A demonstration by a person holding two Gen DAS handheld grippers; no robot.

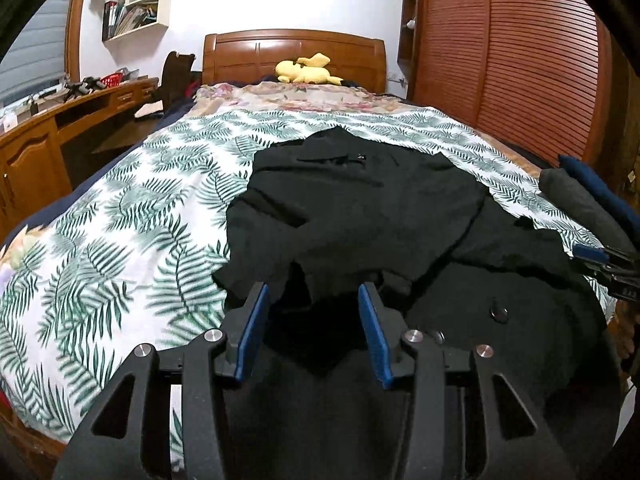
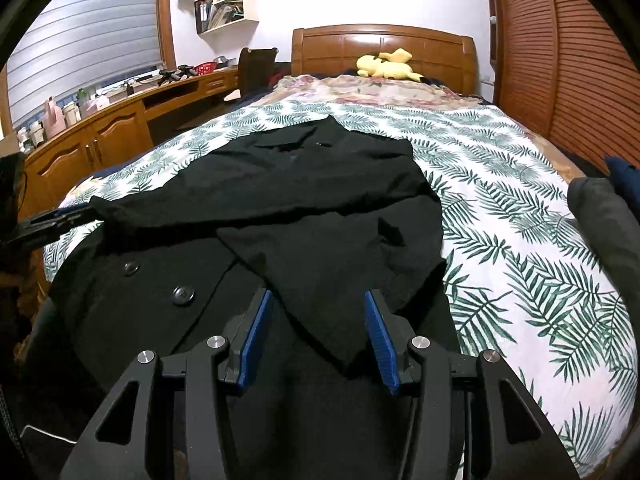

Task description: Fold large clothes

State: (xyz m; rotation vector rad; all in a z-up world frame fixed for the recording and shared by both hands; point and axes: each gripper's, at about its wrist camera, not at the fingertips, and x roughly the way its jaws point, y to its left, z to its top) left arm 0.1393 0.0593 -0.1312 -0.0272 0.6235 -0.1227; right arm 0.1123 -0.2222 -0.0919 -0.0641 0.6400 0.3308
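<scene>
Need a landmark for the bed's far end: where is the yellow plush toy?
In both views the yellow plush toy lies at the far end of the bed, against the wooden headboard, beyond the black coat.

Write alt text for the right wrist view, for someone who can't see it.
Open right tongs hover over a black buttoned coat spread on a leaf-print bedspread. A yellow plush toy lies by the wooden headboard.

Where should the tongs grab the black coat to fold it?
Grab the black coat at its near bottom hem, coming from the foot of the bed. That edge lies closest, right under both open tongs, left and right, with its buttons facing up.
</scene>
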